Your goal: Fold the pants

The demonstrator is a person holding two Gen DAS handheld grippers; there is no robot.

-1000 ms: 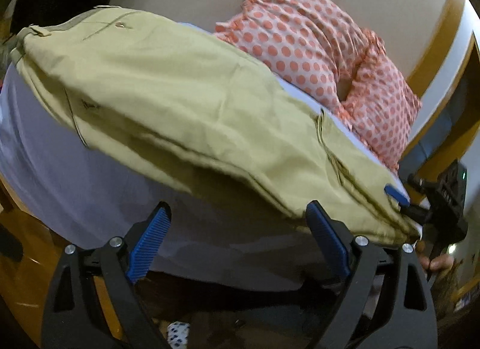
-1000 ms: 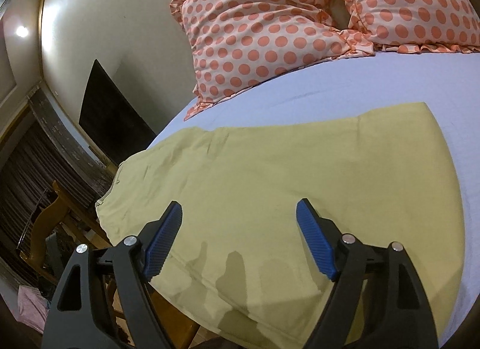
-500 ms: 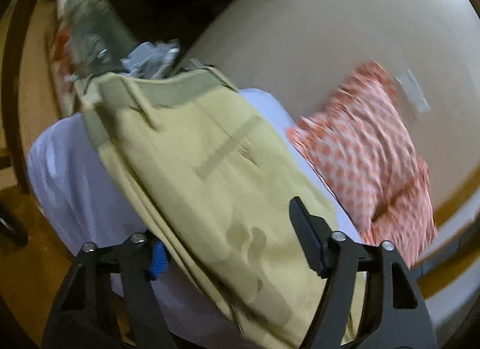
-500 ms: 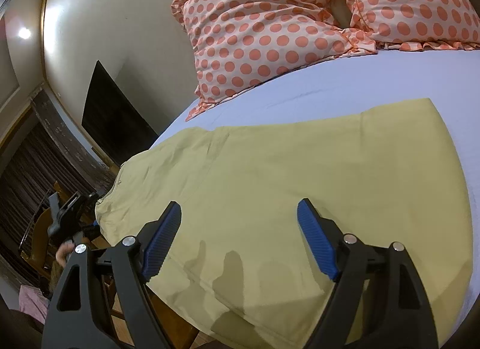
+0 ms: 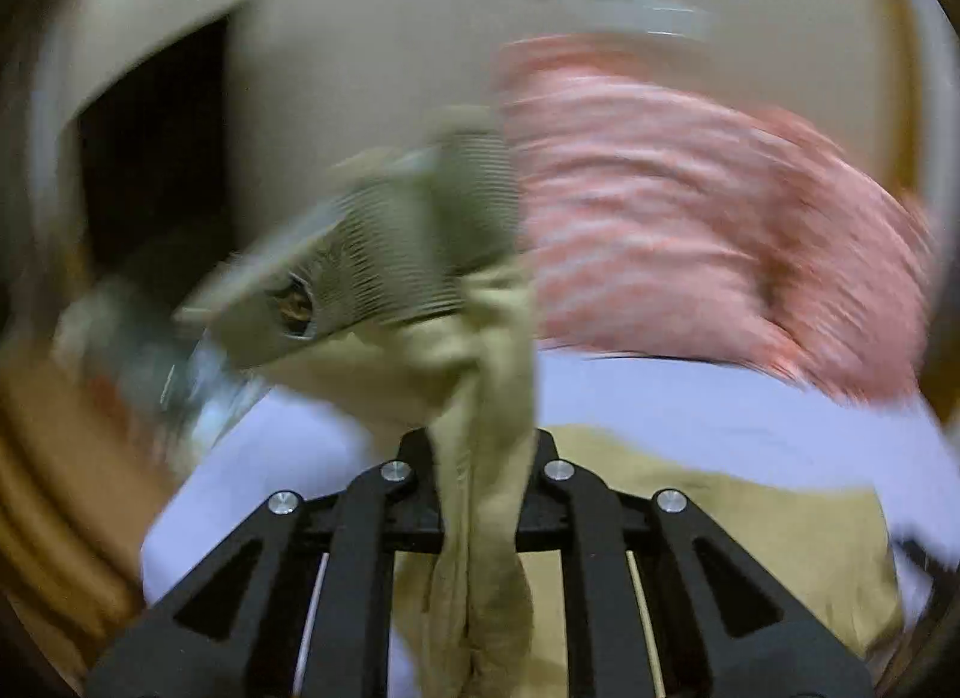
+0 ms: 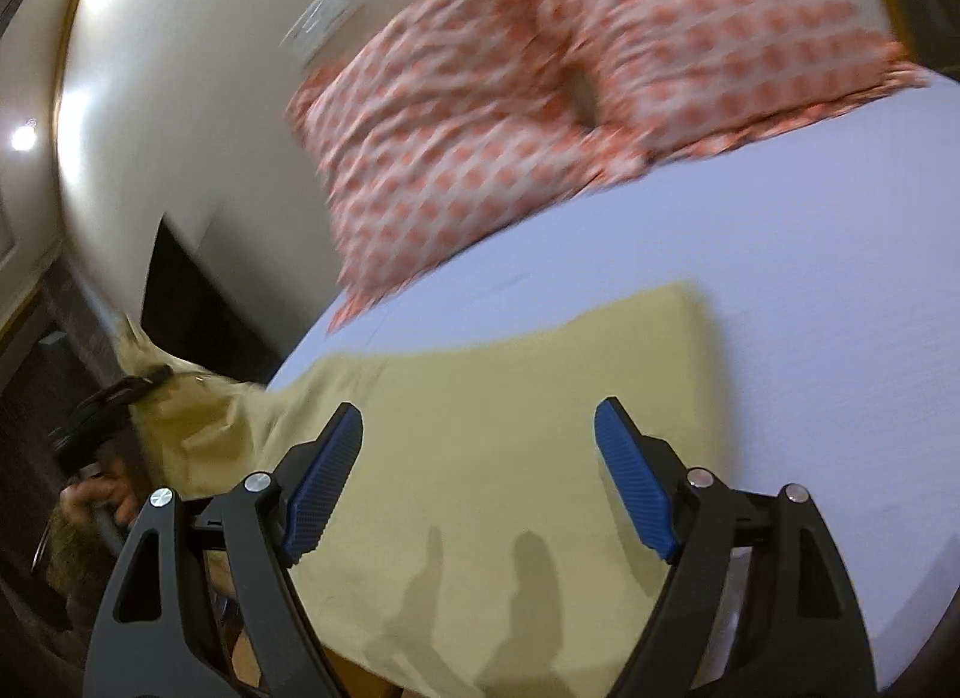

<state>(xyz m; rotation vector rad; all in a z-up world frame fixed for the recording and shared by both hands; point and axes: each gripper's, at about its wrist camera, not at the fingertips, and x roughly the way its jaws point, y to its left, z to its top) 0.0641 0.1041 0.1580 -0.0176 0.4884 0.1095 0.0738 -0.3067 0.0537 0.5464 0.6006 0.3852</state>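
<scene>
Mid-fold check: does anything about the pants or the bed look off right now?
Nothing damaged. The left gripper is shut on a bunched waist end of the pants, lifted off the bed, while the rest lies flat. The right gripper hovers open. The left view is motion-blurred.

Left gripper (image 5: 483, 488): jaws were wide apart, now clamped on bunched waistband of the khaki cotton pants (image 5: 474, 338).
Pants: waist end lifted off the pale lilac bedsheet (image 6: 780, 278), apparently; view blurred.
Right gripper (image 6: 477, 479): tilted, jaws apart.

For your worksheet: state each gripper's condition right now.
Left gripper: shut on the khaki pants.
Right gripper: open, holding nothing, above the pants.
</scene>
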